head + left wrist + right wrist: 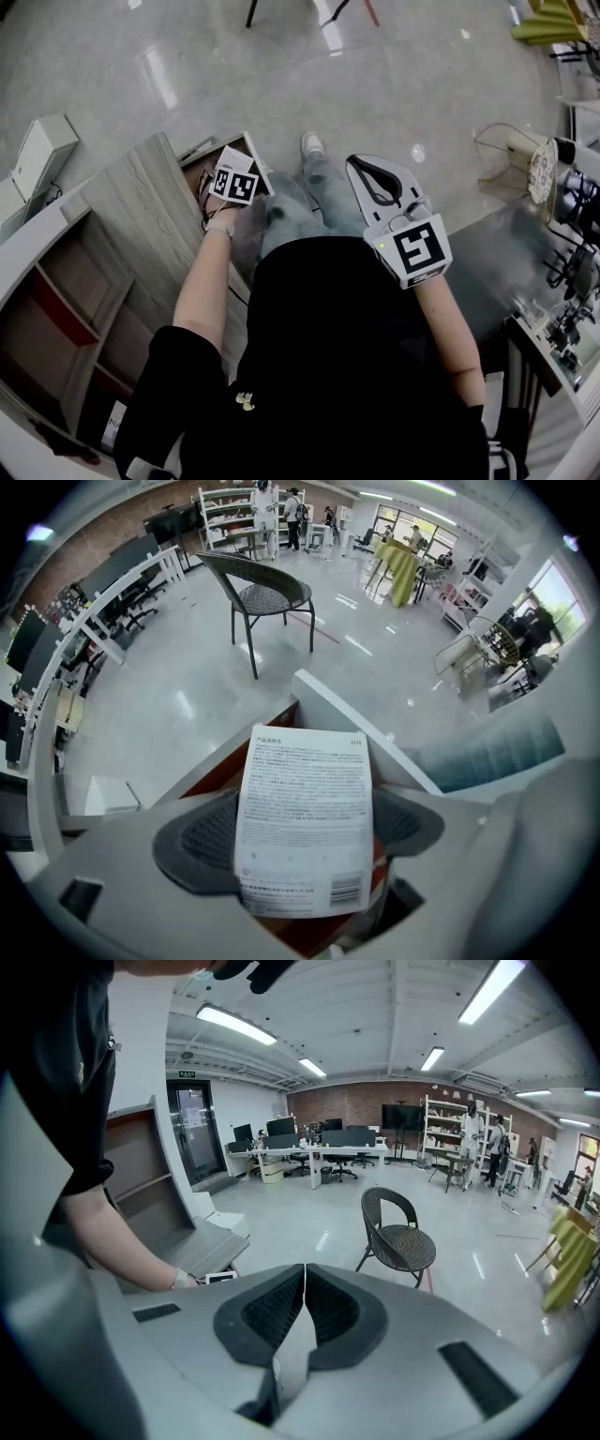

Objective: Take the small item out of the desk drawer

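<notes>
My left gripper (302, 832) is shut on a small white packet (302, 808) covered in fine print with a barcode. It holds the packet just above the open desk drawer (342, 714), whose reddish-brown inside shows beneath the pads. In the head view only the left gripper (234, 185) marker cube shows over the drawer (217, 161); its jaws are hidden. My right gripper (367, 173) is raised in front of my body, away from the desk. Its pads (272, 1312) meet in the right gripper view, with nothing between them.
The wood-grain desk top (141, 216) runs along the left, with open shelves (66, 319) beside it. My legs in jeans (300, 211) stand next to the drawer. A dark mesh chair (267, 597) stands on the glossy floor beyond. A wire chair (506, 155) is at the right.
</notes>
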{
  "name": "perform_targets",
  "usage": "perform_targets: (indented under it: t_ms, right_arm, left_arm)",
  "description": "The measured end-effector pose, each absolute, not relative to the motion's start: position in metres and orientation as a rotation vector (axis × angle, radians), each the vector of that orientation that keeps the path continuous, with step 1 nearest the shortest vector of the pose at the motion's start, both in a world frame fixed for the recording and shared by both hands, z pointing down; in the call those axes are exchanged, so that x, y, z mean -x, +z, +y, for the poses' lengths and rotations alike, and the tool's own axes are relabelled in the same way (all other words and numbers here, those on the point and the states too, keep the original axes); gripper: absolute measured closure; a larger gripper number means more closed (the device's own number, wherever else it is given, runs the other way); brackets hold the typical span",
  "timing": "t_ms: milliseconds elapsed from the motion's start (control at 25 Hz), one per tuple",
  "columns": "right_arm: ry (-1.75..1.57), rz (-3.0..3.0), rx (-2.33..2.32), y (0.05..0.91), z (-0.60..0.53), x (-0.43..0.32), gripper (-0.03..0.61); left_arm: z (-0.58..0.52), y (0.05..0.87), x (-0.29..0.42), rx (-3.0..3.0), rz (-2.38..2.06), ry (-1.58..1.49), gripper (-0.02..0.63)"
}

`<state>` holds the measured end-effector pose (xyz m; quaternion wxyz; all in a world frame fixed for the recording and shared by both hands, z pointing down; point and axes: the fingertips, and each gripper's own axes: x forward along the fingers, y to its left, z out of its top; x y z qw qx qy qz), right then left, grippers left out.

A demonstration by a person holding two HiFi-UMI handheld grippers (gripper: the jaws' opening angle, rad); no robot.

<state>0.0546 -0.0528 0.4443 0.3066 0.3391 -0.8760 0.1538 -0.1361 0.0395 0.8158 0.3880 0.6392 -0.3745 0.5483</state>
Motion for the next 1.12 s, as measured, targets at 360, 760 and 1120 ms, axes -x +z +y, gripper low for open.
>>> perform_targets:
  t_ms: [360, 760, 1120]
  right_arm:
    - [0.36, -2.405, -0.811, 0.431, -0.059, -0.037, 0.581]
    - [0.327, -2.501, -0.734, 0.412, -0.069, -0.022, 0.581]
    - [0.292, -2.597, -0.632, 0.386, -0.081, -0.006, 0.581]
  left_arm:
    - [0.031, 0.764, 0.129, -1.654, -1.024, 1.286, 0.17]
    - [0.008, 0.665, 0.126, -1.716, -1.172, 1.181, 0.17]
    - [0.016, 0.568, 0.122, -1.765, -1.158, 1.191, 0.17]
